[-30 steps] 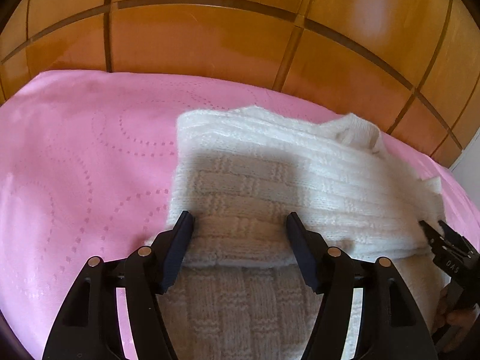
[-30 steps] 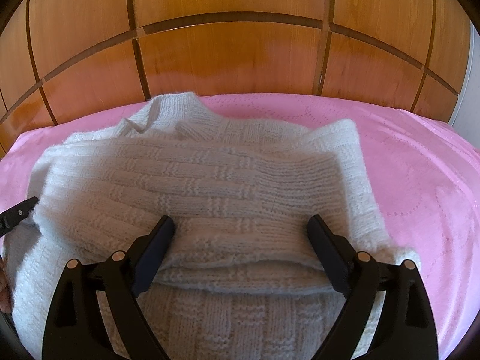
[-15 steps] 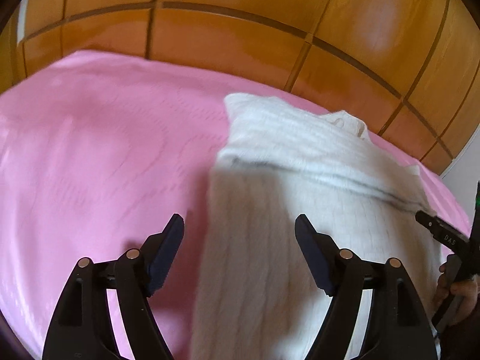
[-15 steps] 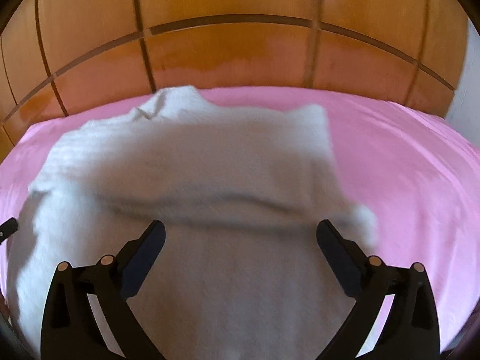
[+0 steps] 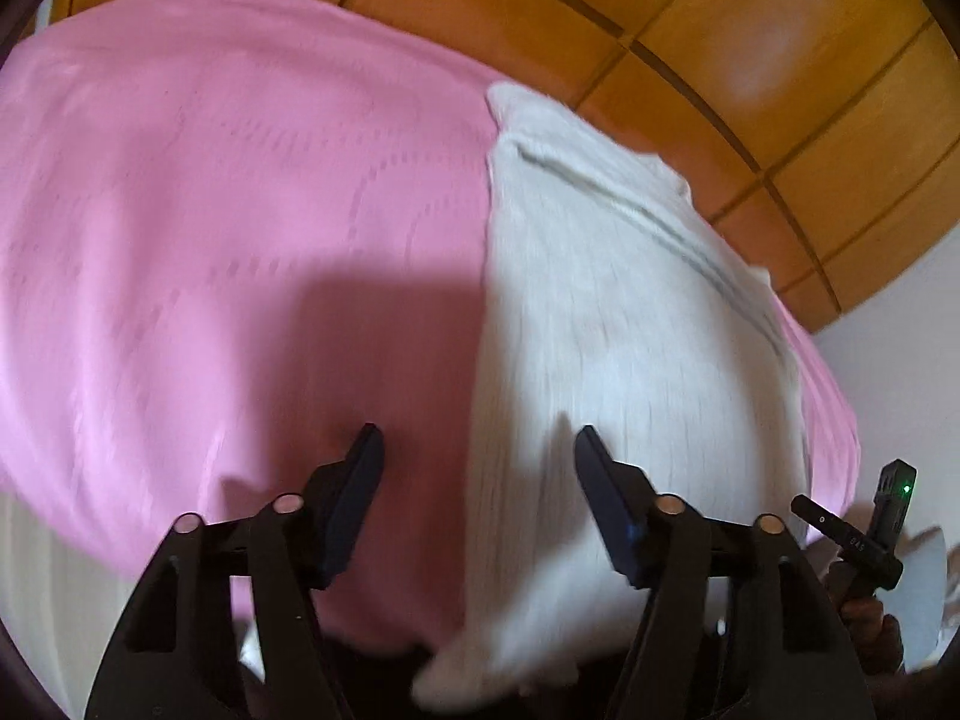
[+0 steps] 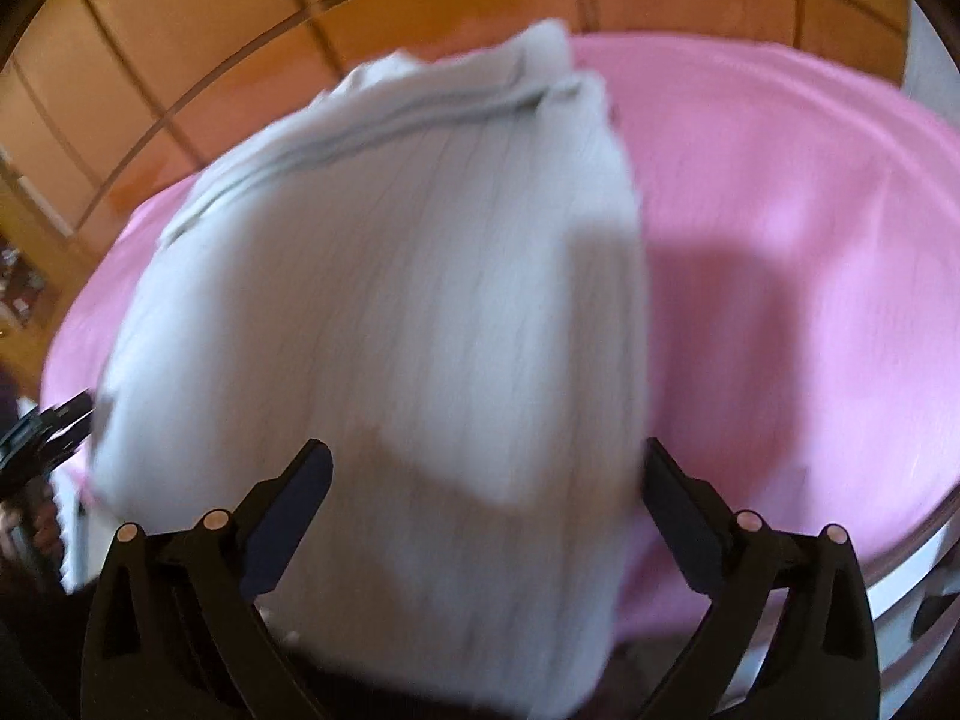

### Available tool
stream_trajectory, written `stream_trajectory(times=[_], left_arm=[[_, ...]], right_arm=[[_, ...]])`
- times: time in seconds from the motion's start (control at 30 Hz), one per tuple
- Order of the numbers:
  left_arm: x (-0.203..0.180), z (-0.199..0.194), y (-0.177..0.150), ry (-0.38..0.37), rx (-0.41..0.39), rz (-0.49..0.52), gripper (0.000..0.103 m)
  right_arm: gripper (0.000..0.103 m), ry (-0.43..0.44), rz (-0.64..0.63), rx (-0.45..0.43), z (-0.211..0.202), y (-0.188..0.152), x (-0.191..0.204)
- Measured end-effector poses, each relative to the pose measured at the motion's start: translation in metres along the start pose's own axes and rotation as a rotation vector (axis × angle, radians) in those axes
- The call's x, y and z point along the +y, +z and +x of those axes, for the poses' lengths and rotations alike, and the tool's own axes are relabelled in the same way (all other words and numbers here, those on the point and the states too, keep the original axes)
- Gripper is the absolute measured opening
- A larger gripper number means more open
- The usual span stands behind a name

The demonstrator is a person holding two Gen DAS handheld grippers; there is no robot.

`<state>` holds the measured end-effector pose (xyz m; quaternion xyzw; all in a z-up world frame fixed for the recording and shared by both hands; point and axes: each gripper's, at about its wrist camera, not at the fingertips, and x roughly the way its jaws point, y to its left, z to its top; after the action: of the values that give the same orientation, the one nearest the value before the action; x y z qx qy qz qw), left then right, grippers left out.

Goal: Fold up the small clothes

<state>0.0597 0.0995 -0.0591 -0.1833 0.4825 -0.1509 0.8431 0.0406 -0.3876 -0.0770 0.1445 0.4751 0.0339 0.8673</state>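
Covering a bed, the pink sheet (image 5: 210,192) carried a partly folded white knit sweater (image 6: 420,312), its hem trailing off the near edge; the right gripper (image 6: 489,495) and left gripper (image 5: 477,468), jaws parted and just narrowing, gripped nothing, apparently repositioning to seize the hem.

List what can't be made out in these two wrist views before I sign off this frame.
- White knitted sweater: motion blur smears its stitch pattern and fold lines in both views.
- Sweater's near edge: it hangs off the pink sheet and is hidden behind the gripper frames and cut by the bottom edge in both views.
- Right gripper in the left wrist view: only a sliver shows at the right edge.
- Left gripper in the right wrist view: cut off at the left edge.
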Motion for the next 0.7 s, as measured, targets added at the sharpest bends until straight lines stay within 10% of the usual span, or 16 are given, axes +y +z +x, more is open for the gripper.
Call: stream_trajectory(times=[0.23, 0.37, 0.7], left_arm=[[-0.008, -0.001, -0.039, -0.067, 0.148, 0.060, 0.049], [-0.022, 0.010, -0.043, -0.047, 0.221, 0.155, 0.007], [-0.035, -0.022, 0.019, -0.287, 0.064, 0.040, 0.005]], right_arm=[[0.046, 0.102, 0.116, 0.130, 0.004, -0.047, -0.012], [0.015, 0.143, 0.104, 0.166, 0.005, -0.042, -0.008], [0.013, 0.379, 0.164, -0.043, -0.037, 0.029, 0.017]])
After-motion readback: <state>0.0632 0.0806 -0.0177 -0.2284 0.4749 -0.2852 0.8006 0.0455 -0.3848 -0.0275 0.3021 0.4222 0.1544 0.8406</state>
